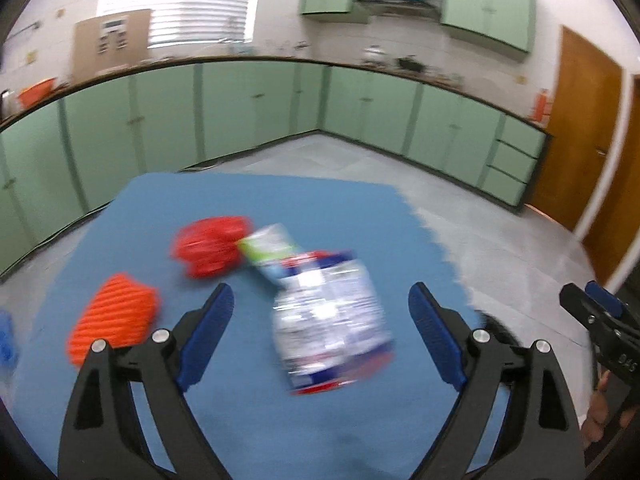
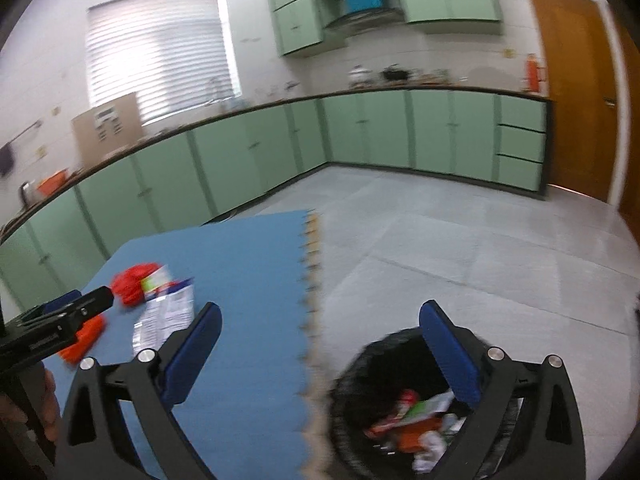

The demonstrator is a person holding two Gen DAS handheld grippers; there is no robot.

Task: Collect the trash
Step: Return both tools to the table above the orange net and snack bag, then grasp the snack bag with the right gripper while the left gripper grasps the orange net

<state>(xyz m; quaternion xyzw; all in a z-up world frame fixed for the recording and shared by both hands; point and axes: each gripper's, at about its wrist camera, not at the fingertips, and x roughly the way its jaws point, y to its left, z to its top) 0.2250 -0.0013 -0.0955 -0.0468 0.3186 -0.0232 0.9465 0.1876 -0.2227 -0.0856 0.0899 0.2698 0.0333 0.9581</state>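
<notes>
Several wrappers lie on the blue mat [image 1: 248,200]: a white and blue packet [image 1: 328,320], a green and white one [image 1: 272,246], a red crumpled one [image 1: 208,246] and an orange ridged one [image 1: 114,320]. My left gripper [image 1: 321,294] hovers open above the white and blue packet, whose blurred shape shows between the fingers without touching the pads. My right gripper [image 2: 320,312] is open and empty, over the mat's edge and the black lined bin [image 2: 352,364], which holds several pieces of trash [image 2: 412,424]. The same packet [image 2: 164,312] also appears in the right wrist view.
The bin stands on the grey tiled floor [image 2: 460,232] just right of the mat's notched edge [image 2: 312,264]. Green cabinets [image 1: 248,104] line the far walls and a wooden door [image 1: 580,128] is at the right. A blue object [image 1: 5,344] shows at the mat's left edge.
</notes>
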